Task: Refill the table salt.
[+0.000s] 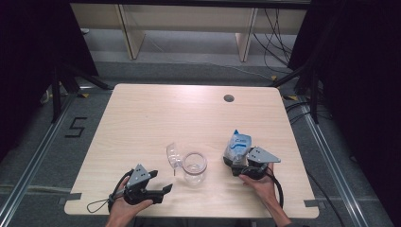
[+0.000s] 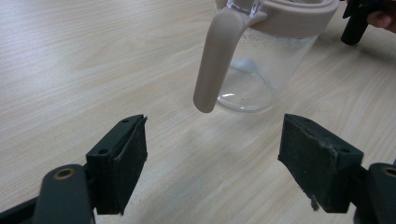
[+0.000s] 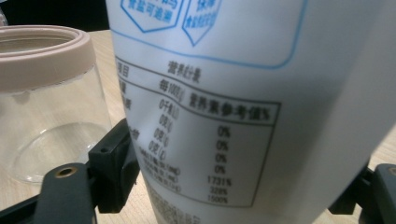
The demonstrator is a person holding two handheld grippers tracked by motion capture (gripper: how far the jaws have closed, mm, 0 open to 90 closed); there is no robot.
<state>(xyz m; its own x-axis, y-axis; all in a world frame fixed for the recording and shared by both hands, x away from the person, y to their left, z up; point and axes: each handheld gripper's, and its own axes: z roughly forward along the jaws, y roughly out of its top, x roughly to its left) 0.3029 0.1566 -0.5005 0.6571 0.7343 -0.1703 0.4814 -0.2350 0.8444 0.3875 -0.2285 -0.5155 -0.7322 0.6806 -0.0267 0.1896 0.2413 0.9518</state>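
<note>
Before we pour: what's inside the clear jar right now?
The clear jar looks empty: bare table shows through its glass. Its beige rim hides the top edge.

We see our right claw [image 3: 233, 186] from just behind its two black jaws, with a white plastic pouch printed with a blue outline and a black nutrition table [image 3: 243, 107] standing between them. The pouch bulges across most of the picture, and the left jaw lies against its lower side; the right jaw is mostly hidden behind it. Just beside the pouch stands a clear glass jar with a beige rim [image 3: 42, 102] on the light wooden counter [image 3: 109, 70].
</note>
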